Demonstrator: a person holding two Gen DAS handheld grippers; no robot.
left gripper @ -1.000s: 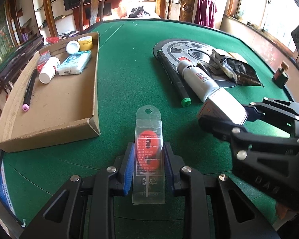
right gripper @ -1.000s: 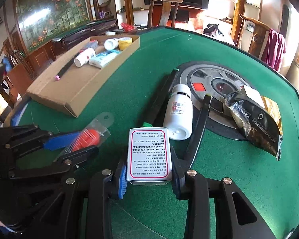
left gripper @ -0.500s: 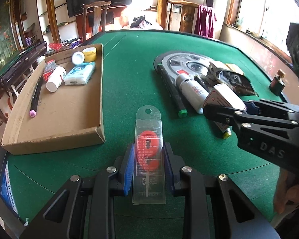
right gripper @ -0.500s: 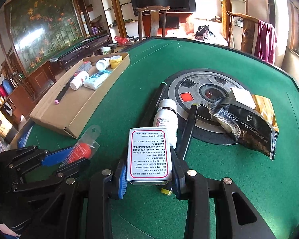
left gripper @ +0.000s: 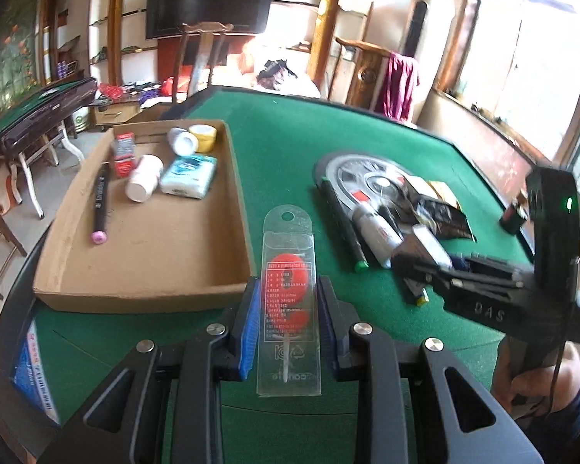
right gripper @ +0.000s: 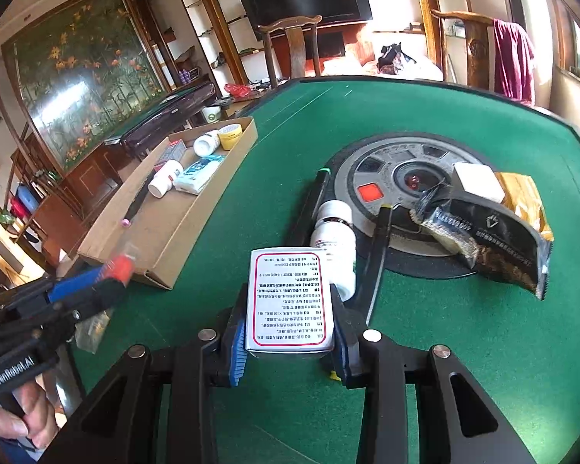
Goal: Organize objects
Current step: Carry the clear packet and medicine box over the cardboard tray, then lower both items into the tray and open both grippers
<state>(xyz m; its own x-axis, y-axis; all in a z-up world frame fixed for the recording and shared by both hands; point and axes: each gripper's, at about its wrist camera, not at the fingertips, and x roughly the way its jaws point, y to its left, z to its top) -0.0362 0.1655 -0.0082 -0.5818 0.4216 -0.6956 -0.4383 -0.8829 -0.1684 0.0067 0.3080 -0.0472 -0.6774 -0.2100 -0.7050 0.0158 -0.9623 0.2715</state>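
The left gripper (left gripper: pixel 288 321) clamps a clear packet (left gripper: pixel 289 297) with red contents between its blue pads, above green felt. Just ahead and to its left lies a cardboard tray (left gripper: pixel 228 208) holding a pen (left gripper: pixel 101 201), bottles and tissues. The right gripper (right gripper: pixel 290 332) grips a white box (right gripper: pixel 290 301) printed with text. Just beyond it lie a white bottle (right gripper: pixel 334 239) and markers, then a round weight plate (right gripper: pixel 386 170) and a dark pouch (right gripper: pixel 495 243).
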